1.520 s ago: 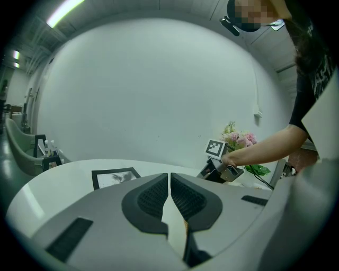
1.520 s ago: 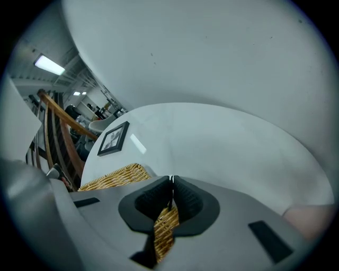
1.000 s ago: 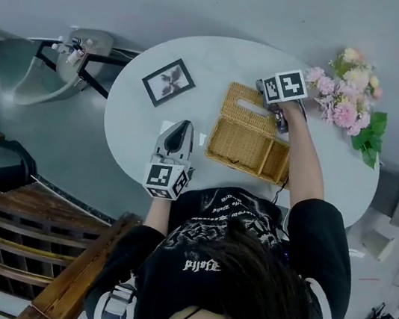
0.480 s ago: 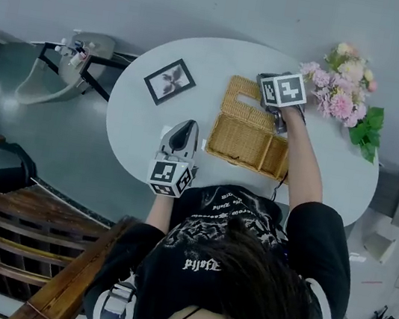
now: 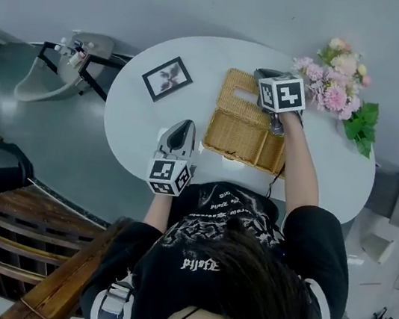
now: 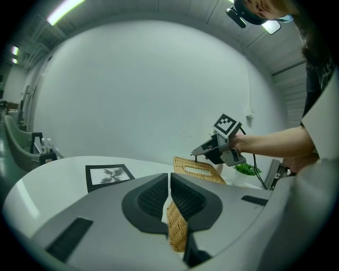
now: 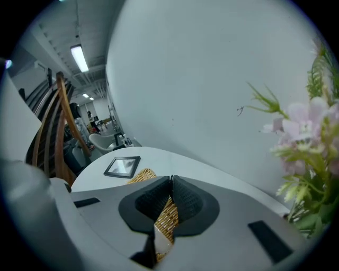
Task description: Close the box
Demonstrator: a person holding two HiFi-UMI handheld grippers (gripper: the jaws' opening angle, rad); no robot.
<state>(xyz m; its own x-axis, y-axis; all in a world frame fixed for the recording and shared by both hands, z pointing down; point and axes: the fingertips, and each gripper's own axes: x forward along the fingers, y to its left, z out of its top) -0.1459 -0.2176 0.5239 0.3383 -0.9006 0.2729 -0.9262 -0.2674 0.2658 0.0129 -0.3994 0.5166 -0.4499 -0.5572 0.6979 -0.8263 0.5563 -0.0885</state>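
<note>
Studio rm (salon-like), wash chair [image 5: 53,76], table [image 5: 144,119] w/ flowers [image 5: 335,79]

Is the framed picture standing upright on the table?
No, the framed picture lies flat on the white table, apart from the wicker box.

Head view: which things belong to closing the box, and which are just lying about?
Job in hand: wicker box; its open lid; right gripper, shut on the lid; left gripper, shut, holding nothing.
Lying about: framed picture on the white table; pink flowers.
</note>
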